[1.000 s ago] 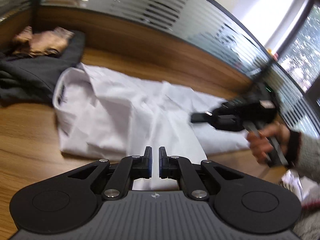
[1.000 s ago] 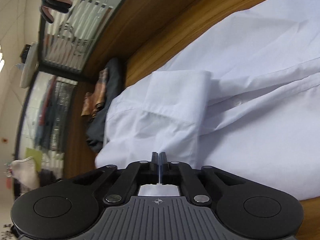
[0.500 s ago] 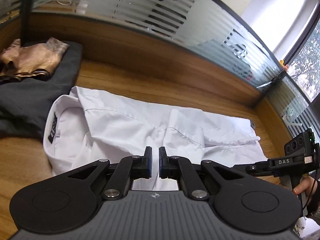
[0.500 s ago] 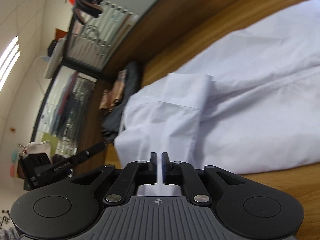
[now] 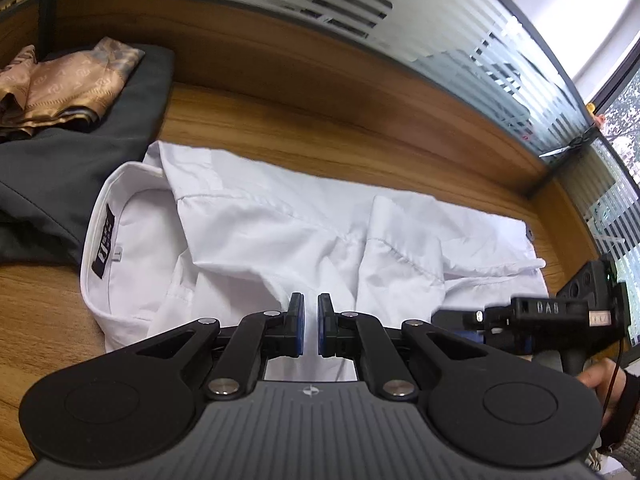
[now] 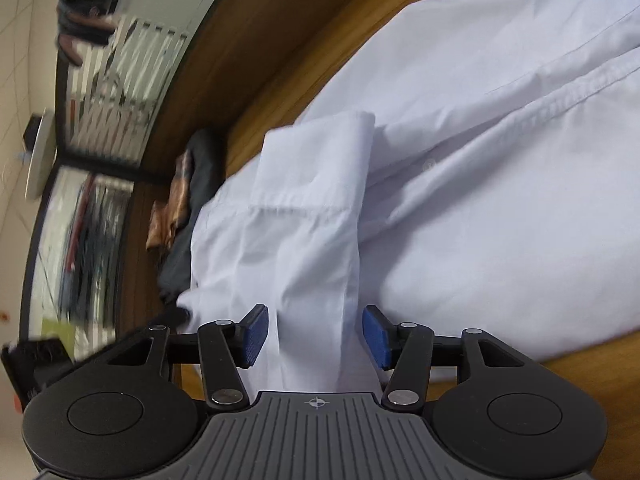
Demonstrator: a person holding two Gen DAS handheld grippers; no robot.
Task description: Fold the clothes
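A white dress shirt [image 5: 304, 232] lies partly folded on the wooden table [image 5: 360, 148], collar at the left with a dark label. A sleeve with its cuff [image 6: 316, 168] lies folded over the body. My left gripper [image 5: 311, 326] hovers over the shirt's near edge, its jaws nearly closed with a small gap and nothing between them. My right gripper [image 6: 316, 334] is open, its blue pads either side of the sleeve's near end, not pinching it. The right gripper also shows in the left wrist view [image 5: 472, 320], low at the shirt's right side.
A dark grey garment [image 5: 60, 168] with a brown patterned cloth [image 5: 68, 84] on it lies at the table's left. A raised wooden ledge [image 5: 320, 72] and frosted glass partition [image 5: 400, 12] bound the far side. A hand [image 5: 600, 380] holds the right gripper.
My right gripper has opened and let go of the sleeve, which now lies on the shirt. My left gripper has pulled back and steadied over the near edge.
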